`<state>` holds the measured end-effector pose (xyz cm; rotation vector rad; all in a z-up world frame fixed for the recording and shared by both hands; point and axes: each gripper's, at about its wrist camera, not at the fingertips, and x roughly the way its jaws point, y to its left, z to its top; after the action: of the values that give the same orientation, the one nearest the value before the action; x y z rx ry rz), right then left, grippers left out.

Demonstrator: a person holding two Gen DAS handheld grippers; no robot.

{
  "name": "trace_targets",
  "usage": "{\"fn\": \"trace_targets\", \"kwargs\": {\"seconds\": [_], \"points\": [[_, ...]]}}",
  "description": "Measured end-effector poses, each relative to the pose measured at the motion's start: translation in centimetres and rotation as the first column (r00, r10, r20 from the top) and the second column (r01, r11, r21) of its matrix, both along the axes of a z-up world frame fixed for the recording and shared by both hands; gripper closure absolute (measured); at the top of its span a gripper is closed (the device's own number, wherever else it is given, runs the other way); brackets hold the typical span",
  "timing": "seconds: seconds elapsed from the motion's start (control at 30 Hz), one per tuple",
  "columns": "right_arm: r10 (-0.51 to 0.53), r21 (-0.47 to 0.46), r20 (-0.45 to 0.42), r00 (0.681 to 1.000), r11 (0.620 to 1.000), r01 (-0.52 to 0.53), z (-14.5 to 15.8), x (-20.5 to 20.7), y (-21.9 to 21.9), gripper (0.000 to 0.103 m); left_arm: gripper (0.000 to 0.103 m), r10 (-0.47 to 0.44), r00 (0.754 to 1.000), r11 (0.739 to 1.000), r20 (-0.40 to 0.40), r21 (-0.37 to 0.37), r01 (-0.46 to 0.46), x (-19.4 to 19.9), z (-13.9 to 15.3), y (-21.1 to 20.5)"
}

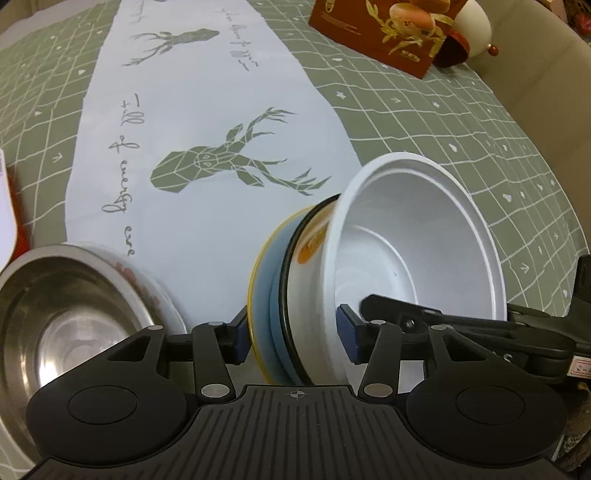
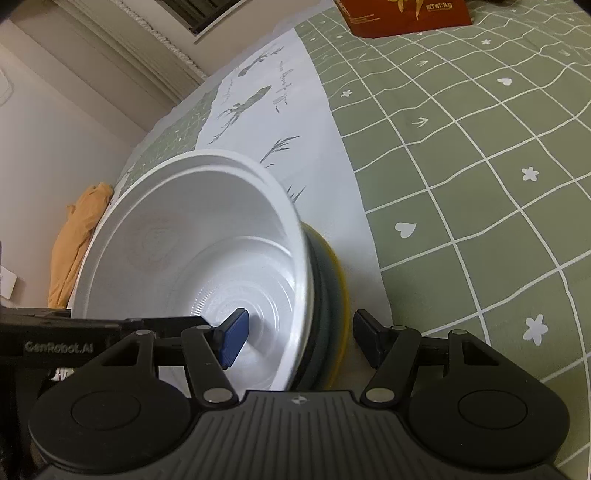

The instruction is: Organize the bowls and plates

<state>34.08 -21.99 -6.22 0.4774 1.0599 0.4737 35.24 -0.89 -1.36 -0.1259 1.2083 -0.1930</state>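
Left wrist view shows a nested stack tipped up on edge near the middle of the tablecloth [image 1: 443, 122]: a yellow-rimmed blue plate [image 1: 264, 291], a black-rimmed dish [image 1: 295, 280] with an orange print, and a white bowl [image 1: 413, 240] whose mouth faces right. The left gripper [image 1: 295, 328] straddles the lower edge of this stack; its left pad lies against the yellow rim, while its right pad sits by the bowl's wall, and I cannot tell whether that pad presses. The right gripper [image 2: 301, 336] comes from the other side, one blue pad inside the bowl [image 2: 192, 251] and the other outside the plate [image 2: 341, 295], with a clear gap on both sides, so it holds nothing yet. A steel bowl [image 1: 62, 314] rests at the cloth's near left edge, and a red box [image 1: 376, 33] stands toward the far edge.

My judgement: the stack balances on its rims with little clamping it, so it could roll or flop flat if either tool shifts. The pieces are only loosely nested and smooth, so a squeeze from one side could shoot the white bowl out of the dish, or slide the plates apart. The two tools sit close together and could knock each other.
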Motion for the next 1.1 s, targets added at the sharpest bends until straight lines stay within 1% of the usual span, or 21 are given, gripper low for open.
{"fn": "trace_targets", "kwargs": {"seconds": [0.07,0.3,0.5,0.6,0.67,0.77,0.97,1.0,1.07,1.1], "points": [[0.002,0.008,-0.005,1.000,1.000,-0.002,-0.1,0.1,0.0,0.039,0.048,0.001,1.000,1.000,-0.004,-0.003,-0.001,0.3,-0.4,0.0],[-0.006,0.014,-0.013,1.000,1.000,0.006,-0.2,0.4,-0.2,0.039,0.046,-0.004,1.000,1.000,-0.006,-0.027,0.004,0.5,-0.6,0.1],[0.000,0.017,-0.007,1.000,1.000,0.001,-0.3,0.4,-0.3,0.039,0.043,-0.015,1.000,0.999,0.001,-0.033,0.015,0.3,-0.6,0.0],[0.012,0.033,0.010,1.000,0.999,-0.012,-0.6,0.3,-0.5,0.039,0.041,-0.034,0.999,0.999,0.007,-0.031,0.034,0.2,-0.5,-0.2],[-0.003,0.053,0.018,1.000,0.999,0.002,-0.9,-0.1,-0.9,0.040,0.037,-0.051,0.999,0.998,0.014,-0.030,0.052,0.0,-0.3,-0.5],[-0.009,0.049,0.019,1.000,0.999,0.008,-0.9,-0.4,-0.8,0.040,0.036,-0.071,0.997,0.997,0.025,-0.015,0.072,-0.1,-0.3,-0.9],[0.001,0.041,-0.003,1.000,0.999,-0.001,-0.6,0.0,-0.5,0.041,0.037,-0.079,0.997,0.996,0.010,-0.033,0.079,0.1,-0.3,-0.6],[0.005,0.050,-0.014,1.000,0.999,-0.004,-0.6,0.1,-0.5,0.042,0.037,-0.084,0.996,0.996,0.008,-0.034,0.084,0.2,-0.2,-0.6],[0.017,0.088,-0.053,0.998,0.996,-0.013,-0.7,0.2,-0.5,0.048,0.037,-0.091,0.996,0.995,0.006,-0.038,0.092,0.1,0.0,-0.6],[0.014,0.089,-0.064,0.998,0.996,-0.009,-0.7,0.2,-0.5,0.047,0.037,-0.094,0.996,0.995,0.003,-0.040,0.094,0.1,0.0,-0.6]]}}
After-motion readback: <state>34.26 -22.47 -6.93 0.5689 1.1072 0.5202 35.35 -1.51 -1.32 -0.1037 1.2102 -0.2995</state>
